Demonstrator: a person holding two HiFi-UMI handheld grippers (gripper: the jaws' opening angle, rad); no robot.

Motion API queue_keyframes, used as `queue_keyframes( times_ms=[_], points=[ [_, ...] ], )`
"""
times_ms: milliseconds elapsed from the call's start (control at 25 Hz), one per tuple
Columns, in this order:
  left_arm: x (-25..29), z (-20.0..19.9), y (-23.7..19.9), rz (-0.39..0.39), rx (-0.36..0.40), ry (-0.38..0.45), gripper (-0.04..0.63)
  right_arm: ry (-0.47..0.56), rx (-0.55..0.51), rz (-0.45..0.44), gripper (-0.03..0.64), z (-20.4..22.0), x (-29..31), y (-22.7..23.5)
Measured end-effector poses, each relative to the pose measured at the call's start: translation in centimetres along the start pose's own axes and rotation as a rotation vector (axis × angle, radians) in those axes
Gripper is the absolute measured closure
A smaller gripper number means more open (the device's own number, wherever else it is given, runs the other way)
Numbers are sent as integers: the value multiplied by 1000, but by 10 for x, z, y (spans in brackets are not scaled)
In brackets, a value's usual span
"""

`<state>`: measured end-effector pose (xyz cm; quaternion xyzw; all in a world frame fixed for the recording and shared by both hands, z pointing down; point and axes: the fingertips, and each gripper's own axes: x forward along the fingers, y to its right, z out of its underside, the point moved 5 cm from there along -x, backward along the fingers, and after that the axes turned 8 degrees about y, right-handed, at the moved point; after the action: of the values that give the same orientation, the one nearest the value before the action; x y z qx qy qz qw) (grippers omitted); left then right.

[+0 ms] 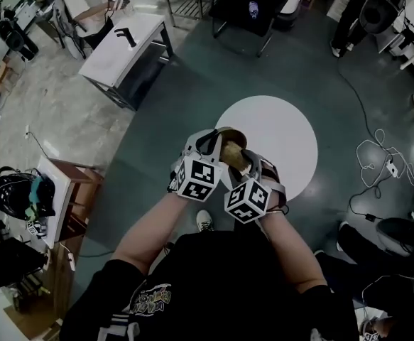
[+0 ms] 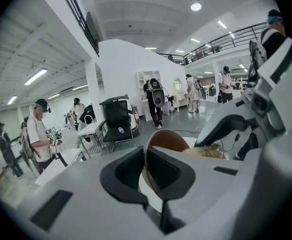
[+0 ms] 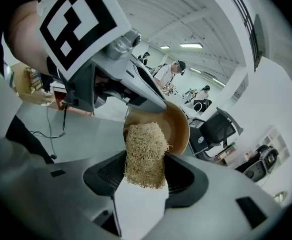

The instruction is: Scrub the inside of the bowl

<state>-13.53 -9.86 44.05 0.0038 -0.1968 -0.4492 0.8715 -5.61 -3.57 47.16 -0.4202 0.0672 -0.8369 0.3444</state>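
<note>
Fingers [image 2: 127, 170] of the left gripper [image 2: 144, 160] pinch the bowl [image 2: 170, 140] by its rim, holding it tipped in the air so its inside faces the right gripper [image 3: 146, 160]. The right fingers [image 3: 186, 178] clamp a scrubber [image 3: 144, 151] whose tip sits just inside the bowl, probably ready to rub.

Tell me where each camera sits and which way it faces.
Head view: on the person's head, looking steeply down; both forearms, left gripper and right gripper over a round white table.
Left gripper view: on the left gripper, facing along jaws clamped on the rim of the bowl; right gripper at right.
Right gripper view: on the right gripper, facing along jaws holding the scrubber at the bowl; left gripper above.
Shared: both gripper views show bowl and scrubber.
</note>
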Motion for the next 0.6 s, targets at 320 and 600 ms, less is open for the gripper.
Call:
queue_keyframes(
  times_ms=[320, 600],
  points=[
    [-8, -4, 10, -9, -15, 16, 569, 47, 17, 0, 374, -18, -8, -6],
    [-11, -2, 18, 3, 0, 14, 572, 12, -6, 9, 374, -3, -16, -6]
  ],
)
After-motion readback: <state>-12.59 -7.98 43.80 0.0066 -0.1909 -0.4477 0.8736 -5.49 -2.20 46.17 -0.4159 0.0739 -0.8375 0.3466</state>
